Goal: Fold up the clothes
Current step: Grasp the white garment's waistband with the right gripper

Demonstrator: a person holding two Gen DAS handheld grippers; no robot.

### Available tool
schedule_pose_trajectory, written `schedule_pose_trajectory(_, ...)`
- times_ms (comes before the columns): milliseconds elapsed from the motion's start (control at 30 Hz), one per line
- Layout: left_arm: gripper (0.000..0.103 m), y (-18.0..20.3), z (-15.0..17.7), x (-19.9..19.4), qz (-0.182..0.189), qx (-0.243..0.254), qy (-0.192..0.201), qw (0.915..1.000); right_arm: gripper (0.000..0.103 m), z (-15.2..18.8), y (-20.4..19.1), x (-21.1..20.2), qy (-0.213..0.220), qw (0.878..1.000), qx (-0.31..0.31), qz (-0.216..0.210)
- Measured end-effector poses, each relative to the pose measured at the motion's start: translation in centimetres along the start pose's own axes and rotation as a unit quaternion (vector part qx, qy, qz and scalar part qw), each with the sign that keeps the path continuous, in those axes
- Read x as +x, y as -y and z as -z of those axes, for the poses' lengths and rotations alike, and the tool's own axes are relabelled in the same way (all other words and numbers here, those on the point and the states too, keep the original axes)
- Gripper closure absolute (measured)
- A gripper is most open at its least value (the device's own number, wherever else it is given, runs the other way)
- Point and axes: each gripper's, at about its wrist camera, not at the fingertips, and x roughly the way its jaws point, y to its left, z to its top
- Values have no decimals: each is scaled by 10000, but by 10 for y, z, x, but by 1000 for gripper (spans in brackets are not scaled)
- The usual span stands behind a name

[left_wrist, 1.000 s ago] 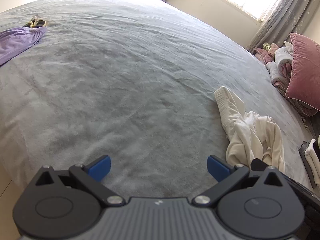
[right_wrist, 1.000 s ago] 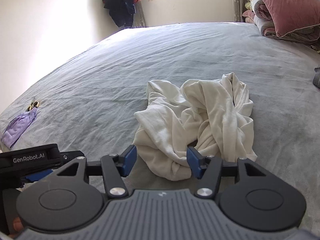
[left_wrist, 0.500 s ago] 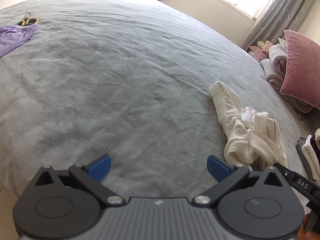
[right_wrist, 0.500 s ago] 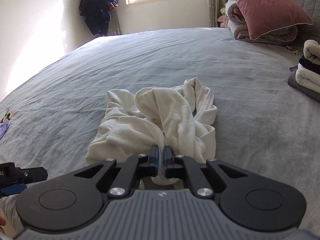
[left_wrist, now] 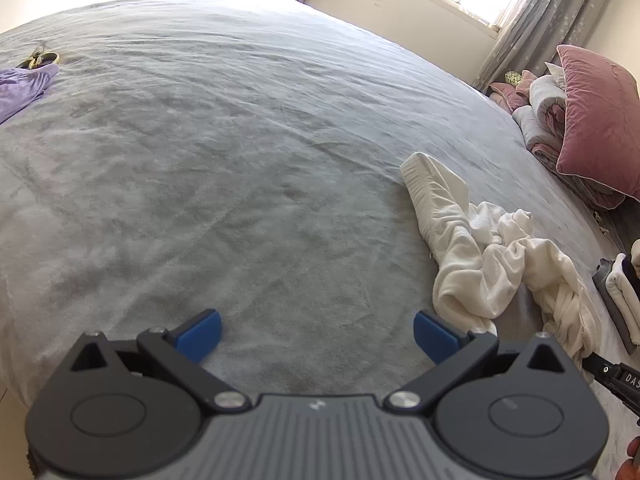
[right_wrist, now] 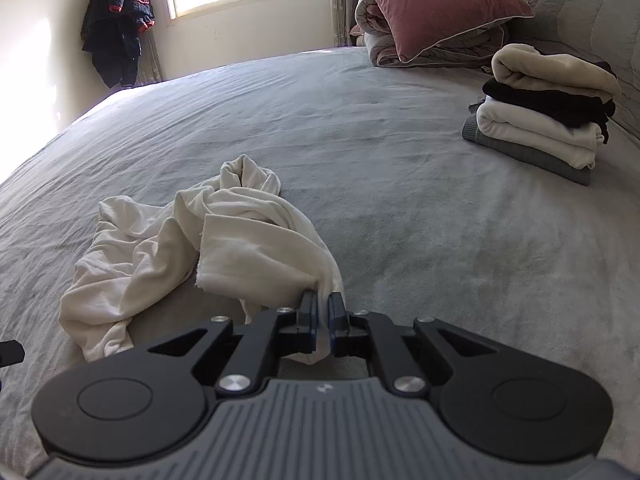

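A crumpled cream garment lies on the grey bedspread. My right gripper pinches a corner of it between its blue pads; the jaws are opening slightly with the cloth still between them, and the fabric stretches up from the heap to the pads. In the left wrist view the same cream garment lies to the right of my left gripper. That gripper is open wide over bare bedspread with nothing between its fingers.
A stack of folded clothes sits at the right near the headboard. A pink pillow rests on rolled bedding behind it. A purple garment lies at the far left edge. A dark jacket hangs by the window.
My right gripper went from open around the garment's edge to closed on it, then swung right with the cloth, bringing the folded stack into view. The left gripper barely moved.
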Motion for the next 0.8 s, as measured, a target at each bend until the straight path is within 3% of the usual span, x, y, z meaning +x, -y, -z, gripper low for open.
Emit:
schedule_pose_trajectory(133, 1, 3, 1, 1, -16, 59, 8, 10000, 80, -3, -10, -7, -24, 9987, 137, -485)
schedule_pose_trajectory(200, 1, 5, 1, 2, -34, 91, 9, 10000, 65, -3, -21, -8, -20, 9971, 138, -742)
schedule_pose_trajectory(433, 1, 10, 3, 3, -83, 221, 4, 9997, 64, -4, -64, 10, -198, 9903, -18, -1374)
schedule_pose_trajectory(700, 1, 14, 2, 9, -128, 333, 3, 9994, 64, -10, -74, 49, -459, 9835, 567, -1655)
schedule_pose_trajectory(733, 1, 15, 1, 10, -158, 377, 3, 9992, 65, -10, -75, 52, -441, 9842, 560, -1624)
schedule_pose_trajectory(800, 1, 19, 1, 12, -218, 446, 1, 9988, 97, -8, -75, 52, -309, 9864, 527, -1525)
